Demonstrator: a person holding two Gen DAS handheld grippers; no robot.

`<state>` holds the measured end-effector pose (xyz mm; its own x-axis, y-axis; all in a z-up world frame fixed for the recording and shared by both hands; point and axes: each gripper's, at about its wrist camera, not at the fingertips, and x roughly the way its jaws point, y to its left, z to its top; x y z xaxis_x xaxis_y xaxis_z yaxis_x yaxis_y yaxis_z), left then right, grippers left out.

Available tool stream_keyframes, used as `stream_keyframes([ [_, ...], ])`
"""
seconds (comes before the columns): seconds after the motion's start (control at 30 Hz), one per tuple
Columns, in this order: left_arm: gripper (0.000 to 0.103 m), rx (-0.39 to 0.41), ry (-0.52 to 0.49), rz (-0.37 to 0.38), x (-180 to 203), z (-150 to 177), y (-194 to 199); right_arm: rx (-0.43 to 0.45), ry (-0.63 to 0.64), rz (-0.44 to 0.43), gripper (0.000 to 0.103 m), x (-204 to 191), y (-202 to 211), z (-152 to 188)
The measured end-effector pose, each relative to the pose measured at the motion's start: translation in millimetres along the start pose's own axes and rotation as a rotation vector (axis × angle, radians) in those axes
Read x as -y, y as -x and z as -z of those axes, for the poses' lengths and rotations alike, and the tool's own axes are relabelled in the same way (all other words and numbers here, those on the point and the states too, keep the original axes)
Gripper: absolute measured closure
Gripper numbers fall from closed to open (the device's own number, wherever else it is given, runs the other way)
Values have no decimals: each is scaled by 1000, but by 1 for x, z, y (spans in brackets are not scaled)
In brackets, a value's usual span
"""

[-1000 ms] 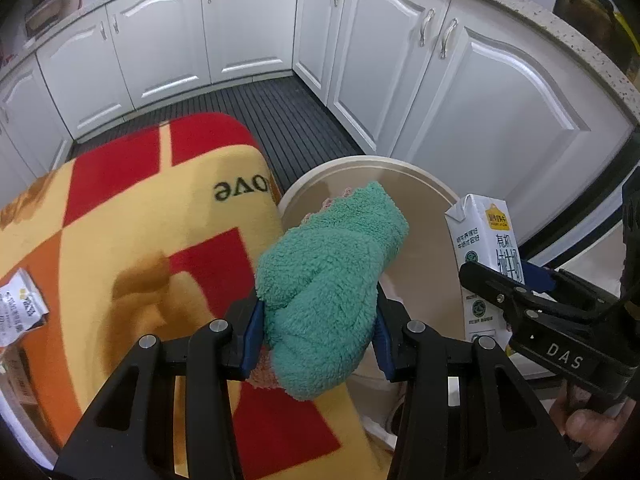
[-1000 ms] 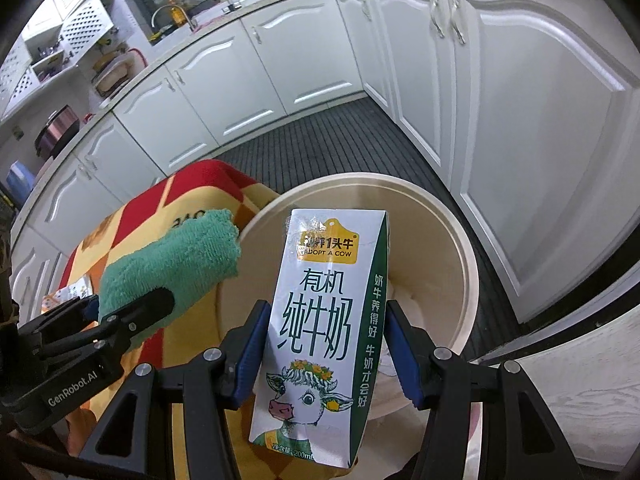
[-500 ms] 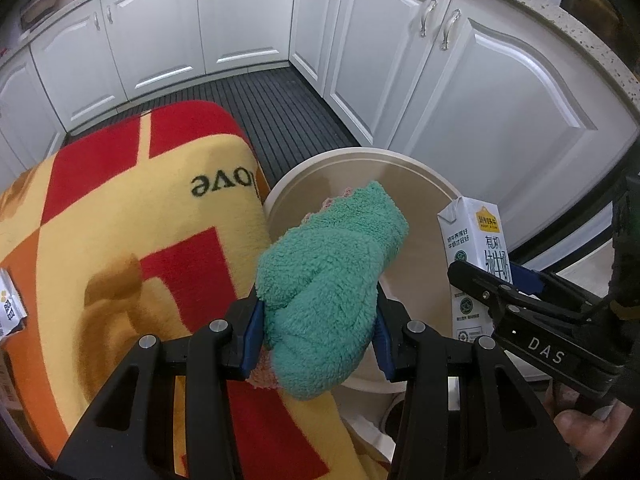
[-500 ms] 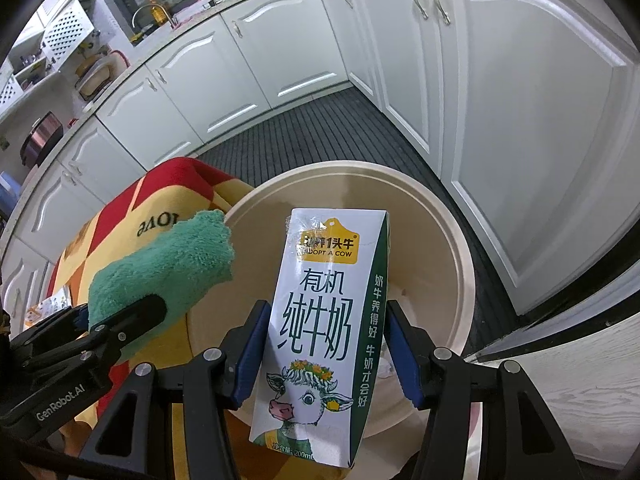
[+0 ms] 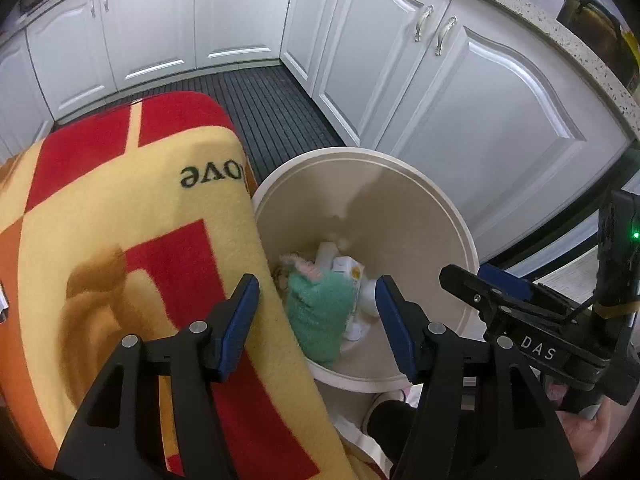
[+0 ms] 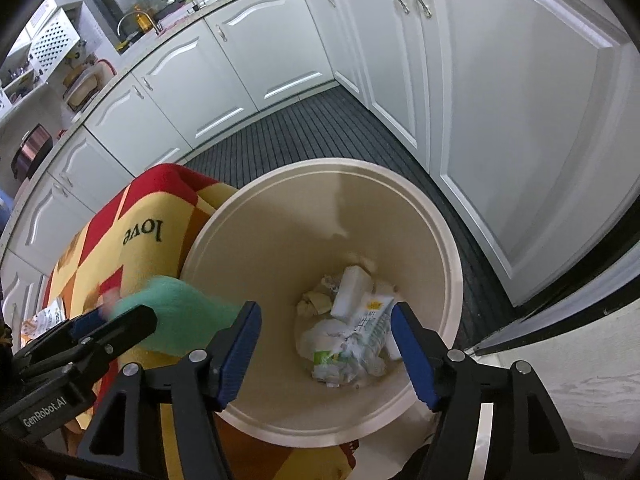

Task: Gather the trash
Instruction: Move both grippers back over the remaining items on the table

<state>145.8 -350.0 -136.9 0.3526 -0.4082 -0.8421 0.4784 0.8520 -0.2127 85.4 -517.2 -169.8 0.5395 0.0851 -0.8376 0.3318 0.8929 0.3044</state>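
A round cream trash bin (image 5: 456,216) (image 6: 448,240) stands on the floor beside a blanket-covered surface. My left gripper (image 5: 318,306) is open and empty above the bin's near rim. A green fluffy cloth (image 5: 318,312) shows inside the bin; in the right wrist view it is a blurred green shape (image 6: 180,314) at the bin's left rim. My right gripper (image 6: 326,340) is open and empty over the bin. The milk carton (image 6: 366,326) lies in the bin among crumpled wrappers and a white box (image 6: 352,290).
A red, yellow and orange blanket (image 5: 120,240) (image 6: 132,232) covers the surface left of the bin. White kitchen cabinets (image 5: 460,92) curve around a dark ribbed floor mat (image 5: 272,108). A small packet (image 6: 48,314) lies on the blanket at far left.
Both grippers opened. The green cloth dropped from the left gripper and the milk carton dropped from the right gripper into the bin.
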Motion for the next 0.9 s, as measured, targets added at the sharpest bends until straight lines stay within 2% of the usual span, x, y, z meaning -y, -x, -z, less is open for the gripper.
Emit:
stream_keyframes([
  [0.47, 44, 44, 24, -77, -22, 12, 32, 0, 56, -21, 37, -27, 14, 14],
  [0.73, 44, 71, 53, -118, -49, 27, 65, 6, 112, -53, 37, -63, 27, 22],
  [0.9, 44, 70, 75, -155, -75, 42, 87, 5, 156, -102, 32, -95, 33, 27],
])
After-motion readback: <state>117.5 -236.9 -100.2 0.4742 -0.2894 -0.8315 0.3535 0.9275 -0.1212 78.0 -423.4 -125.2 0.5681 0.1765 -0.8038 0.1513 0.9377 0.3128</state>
